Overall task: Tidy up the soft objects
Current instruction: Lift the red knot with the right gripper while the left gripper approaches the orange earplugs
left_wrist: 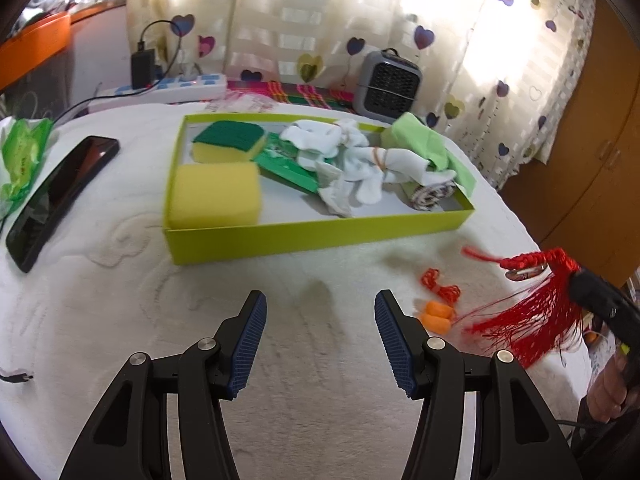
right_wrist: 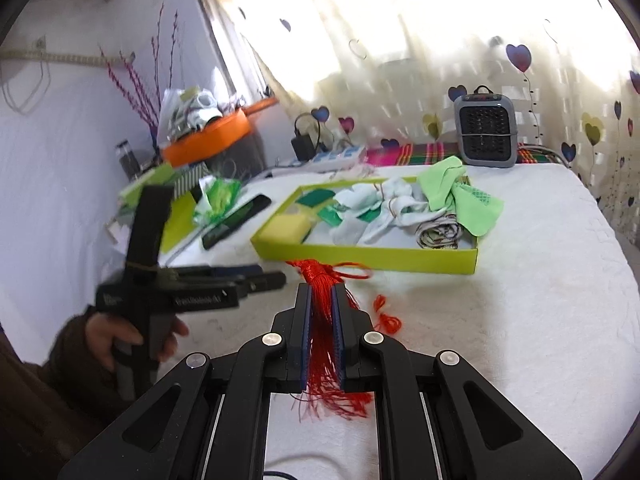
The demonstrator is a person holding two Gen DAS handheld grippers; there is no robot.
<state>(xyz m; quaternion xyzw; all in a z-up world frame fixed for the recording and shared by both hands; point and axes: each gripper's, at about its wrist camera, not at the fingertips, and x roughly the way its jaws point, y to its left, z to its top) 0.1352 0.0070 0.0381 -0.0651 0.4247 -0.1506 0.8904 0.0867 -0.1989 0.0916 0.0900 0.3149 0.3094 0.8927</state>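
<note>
A lime-green box [left_wrist: 320, 236] [right_wrist: 368, 258] on the white bed holds two yellow sponges [left_wrist: 216, 194], white socks [left_wrist: 360, 156], a green cloth [left_wrist: 424, 140] and a green packet. My right gripper [right_wrist: 321, 294] is shut on a red tassel [right_wrist: 322, 320] and holds it above the bed, in front of the box; the tassel also shows in the left wrist view [left_wrist: 536, 312]. My left gripper [left_wrist: 320, 312] is open and empty, low over the bed before the box. Orange earplugs on a red cord [left_wrist: 438, 308] lie on the bed to its right.
A black phone [left_wrist: 60, 196] and a green wrapper [left_wrist: 22, 156] lie left of the box. A grey heater [left_wrist: 386, 86], a power strip [left_wrist: 176, 86] and a heart-patterned curtain stand behind. A wooden wardrobe [left_wrist: 592, 140] is at the right.
</note>
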